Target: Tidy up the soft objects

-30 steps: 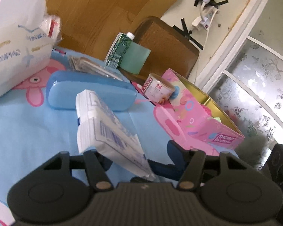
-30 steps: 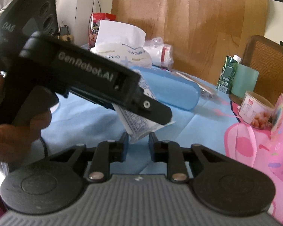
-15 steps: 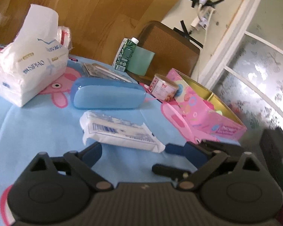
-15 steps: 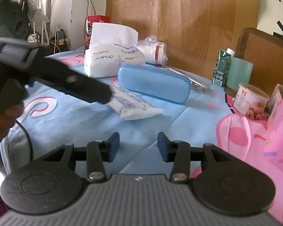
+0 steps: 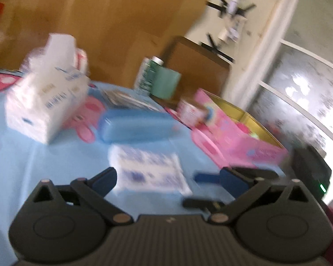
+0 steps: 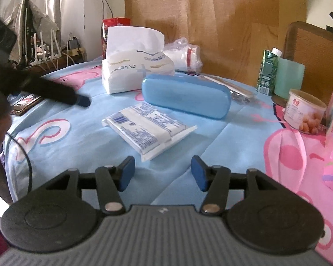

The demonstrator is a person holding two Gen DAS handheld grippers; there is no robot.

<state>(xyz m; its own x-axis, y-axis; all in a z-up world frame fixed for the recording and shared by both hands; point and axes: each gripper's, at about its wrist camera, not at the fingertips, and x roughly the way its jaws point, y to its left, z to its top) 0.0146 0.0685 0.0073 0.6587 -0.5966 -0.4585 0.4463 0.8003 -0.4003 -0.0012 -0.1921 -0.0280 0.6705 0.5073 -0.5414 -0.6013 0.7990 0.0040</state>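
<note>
A small flat tissue pack (image 6: 148,130) (image 5: 148,173) lies on the blue tablecloth (image 6: 88,146), free of both grippers. My right gripper (image 6: 163,170) sits just short of its near corner, jaws opening, nothing between the pads. My left gripper (image 5: 168,178) hangs wide behind the pack, jaws still opening and empty; that view is blurred. One of its fingers (image 6: 62,93) reaches in from the left, clear of the pack. A big white tissue pack (image 6: 135,73) stands at the back.
A blue glasses case (image 6: 186,95) lies right behind the small pack. At the right stand a pink box (image 5: 239,137), a can (image 6: 304,110) and a green carton (image 6: 267,73). A plastic-wrapped roll (image 6: 186,57) sits by the wooden wall. A phone (image 6: 26,104) lies at the left edge.
The left gripper let go of the small tissue pack, which now lies flat on the cloth, and drew back to the left. Both grippers opened wider.
</note>
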